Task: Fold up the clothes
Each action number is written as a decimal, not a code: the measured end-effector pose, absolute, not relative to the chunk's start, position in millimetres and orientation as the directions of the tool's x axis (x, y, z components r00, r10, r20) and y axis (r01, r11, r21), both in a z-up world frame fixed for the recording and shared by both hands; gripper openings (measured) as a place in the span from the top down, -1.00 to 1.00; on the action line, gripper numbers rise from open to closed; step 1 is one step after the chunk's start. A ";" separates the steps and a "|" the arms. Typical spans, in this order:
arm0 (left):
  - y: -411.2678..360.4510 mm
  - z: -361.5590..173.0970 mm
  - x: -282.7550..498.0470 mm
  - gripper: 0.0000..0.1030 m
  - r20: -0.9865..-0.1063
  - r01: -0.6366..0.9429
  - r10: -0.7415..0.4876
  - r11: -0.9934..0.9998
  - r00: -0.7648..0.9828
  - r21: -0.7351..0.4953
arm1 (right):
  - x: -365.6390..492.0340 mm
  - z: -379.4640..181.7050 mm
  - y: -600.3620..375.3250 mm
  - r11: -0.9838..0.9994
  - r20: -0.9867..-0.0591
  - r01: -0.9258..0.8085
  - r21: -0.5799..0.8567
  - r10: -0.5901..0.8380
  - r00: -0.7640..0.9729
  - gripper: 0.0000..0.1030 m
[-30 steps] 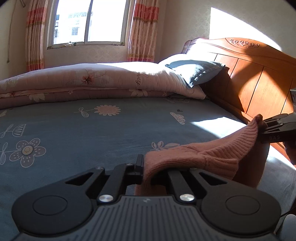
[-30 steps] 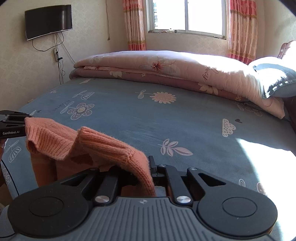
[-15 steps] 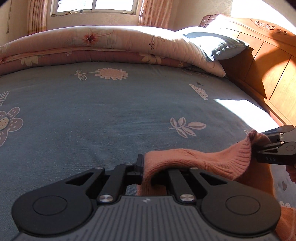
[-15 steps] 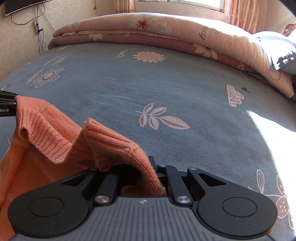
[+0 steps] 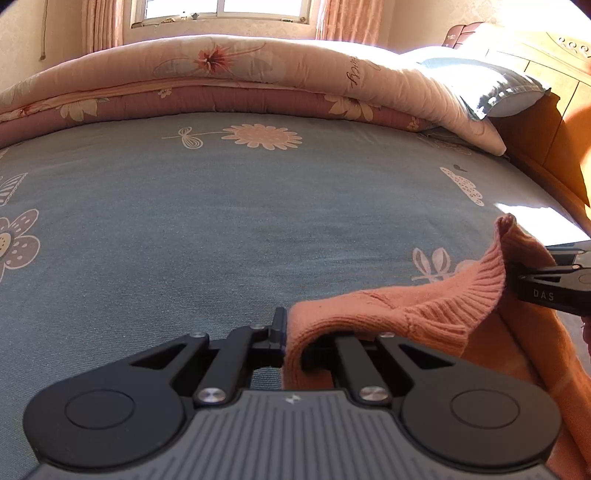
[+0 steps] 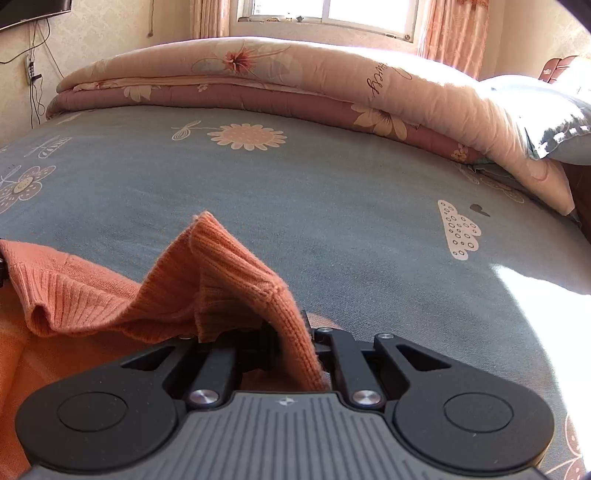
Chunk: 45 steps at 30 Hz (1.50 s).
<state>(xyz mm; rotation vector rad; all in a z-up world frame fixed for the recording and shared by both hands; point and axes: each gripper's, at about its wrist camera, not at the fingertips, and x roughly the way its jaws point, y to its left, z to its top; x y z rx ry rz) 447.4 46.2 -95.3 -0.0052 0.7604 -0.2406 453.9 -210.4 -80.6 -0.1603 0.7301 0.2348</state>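
An orange ribbed knit sweater (image 5: 424, 314) is held by its ribbed edge between both grippers, low over the blue flowered bedsheet (image 5: 258, 221). My left gripper (image 5: 295, 332) is shut on one corner of the edge. The right gripper (image 5: 546, 284) shows at the right of the left wrist view, clamped on the other end. In the right wrist view my right gripper (image 6: 295, 336) is shut on the sweater (image 6: 221, 280), whose ribbed edge sags leftward and stands up in a peak. The rest of the garment hangs below, mostly hidden.
A folded pink floral quilt (image 5: 240, 74) lies along the far side of the bed. A grey-blue pillow (image 5: 491, 85) leans on the wooden headboard (image 5: 554, 122) at the right. Window and curtains behind; a wall TV (image 6: 33, 11) at far left.
Both grippers have dropped and moved forward over the bed with the sweater, tilting down toward the sheet. The ribbed edge between them has slackened and bunched up.
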 end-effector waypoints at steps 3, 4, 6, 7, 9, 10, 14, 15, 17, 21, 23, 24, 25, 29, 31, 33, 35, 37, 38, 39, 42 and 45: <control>46.8 -105.4 447.3 0.81 -0.688 0.220 -0.215 0.972 0.694 -0.082 | 458.8 -103.8 -207.6 0.963 -0.690 -0.265 -0.051 0.158 0.706 0.68; 47.5 -106.1 446.8 0.78 -0.689 0.218 -0.212 0.973 0.693 -0.080 | 458.5 -104.6 -209.6 0.964 -0.688 -0.264 -0.040 0.165 0.707 0.67; 49.6 -103.0 445.2 0.44 -0.695 0.202 -0.199 0.976 0.691 -0.078 | 460.3 -102.7 -215.6 0.968 -0.696 -0.250 0.000 0.179 0.695 0.38; 50.7 -101.4 444.4 0.38 -0.698 0.194 -0.192 0.978 0.690 -0.077 | 460.5 -101.2 -219.3 0.970 -0.704 -0.242 0.023 0.188 0.685 0.32; 52.8 -98.3 442.9 0.35 -0.703 0.179 -0.179 0.981 0.688 -0.075 | 458.4 -97.9 -225.9 0.970 -0.715 -0.232 0.068 0.210 0.666 0.28; 53.7 -95.9 440.8 0.35 -0.706 0.177 -0.177 0.981 0.686 -0.074 | 456.1 -96.0 -228.6 0.969 -0.720 -0.229 0.089 0.222 0.658 0.28; 56.4 -80.2 420.8 0.34 -0.712 0.191 -0.179 0.979 0.679 -0.064 | 433.2 -81.4 -232.0 0.960 -0.733 -0.255 0.117 0.257 0.630 0.23; 57.0 -74.9 411.3 0.34 -0.715 0.196 -0.183 0.978 0.675 -0.065 | 425.2 -76.6 -231.3 0.956 -0.737 -0.270 0.112 0.262 0.623 0.18; 58.2 -64.4 392.5 0.28 -0.719 0.205 -0.190 0.976 0.668 -0.068 | 406.1 -65.1 -229.7 0.950 -0.742 -0.302 0.086 0.263 0.616 0.09; 60.5 -43.2 354.8 0.23 -0.729 0.224 -0.205 0.972 0.653 -0.073 | 358.7 -41.5 -231.1 0.935 -0.749 -0.355 0.027 0.254 0.613 0.00; 59.5 -33.7 328.5 0.22 -0.731 0.240 -0.225 0.967 0.644 -0.086 | 332.2 -35.5 -237.1 0.933 -0.750 -0.360 0.027 0.257 0.609 -0.06; 57.9 -29.8 314.2 0.22 -0.731 0.251 -0.239 0.963 0.638 -0.096 | 317.8 -34.6 -242.1 0.934 -0.750 -0.354 0.039 0.261 0.607 -0.10; 55.2 -27.0 299.2 0.21 -0.731 0.265 -0.256 0.958 0.632 -0.107 | 303.5 -33.7 -247.1 0.936 -0.750 -0.348 0.051 0.266 0.605 -0.11; 40.9 -19.2 244.5 0.15 -0.731 0.316 -0.313 0.939 0.607 -0.139 | 246.0 -30.3 -267.2 0.941 -0.750 -0.325 0.097 0.284 0.598 -0.11; 32.3 -17.0 221.1 0.15 -0.733 0.339 -0.335 0.929 0.592 -0.150 | 217.3 -28.6 -277.2 0.942 -0.749 -0.312 0.121 0.293 0.594 -0.11; 23.8 -16.6 202.4 0.14 -0.734 0.357 -0.345 0.922 0.585 -0.149 | 189.1 -27.4 -286.9 0.943 -0.748 -0.299 0.145 0.302 0.591 -0.11; 15.2 -19.2 188.4 0.14 -0.732 0.357 -0.339 0.924 0.590 -0.140 | 166.6 -34.1 -292.2 0.944 -0.742 -0.274 0.182 0.315 0.591 -0.11; 8.2 -24.8 178.9 0.14 -0.734 0.359 -0.335 0.924 0.590 -0.133 | 147.3 -43.4 -292.9 0.941 -0.728 -0.267 0.209 0.332 0.599 -0.11; 5.1 -27.5 175.8 0.14 -0.736 0.359 -0.332 0.924 0.589 -0.129 | 139.0 -48.2 -291.4 0.939 -0.721 -0.269 0.216 0.339 0.604 -0.12; 2.2 -30.1 173.1 0.14 -0.739 0.359 -0.329 0.925 0.587 -0.126 | 131.8 -53.2 -288.3 0.937 -0.715 -0.273 0.218 0.343 0.608 -0.14; -5.6 -38.3 163.8 0.14 -0.745 0.366 -0.328 0.923 0.581 -0.121 | 122.3 -61.0 -277.4 0.941 -0.707 -0.284 0.186 0.329 0.627 -0.17; -10.6 -45.6 158.0 0.13 -0.745 0.365 -0.312 0.926 0.589 -0.099 | 122.7 -60.0 -271.8 0.942 -0.689 -0.290 0.167 0.322 0.650 -0.20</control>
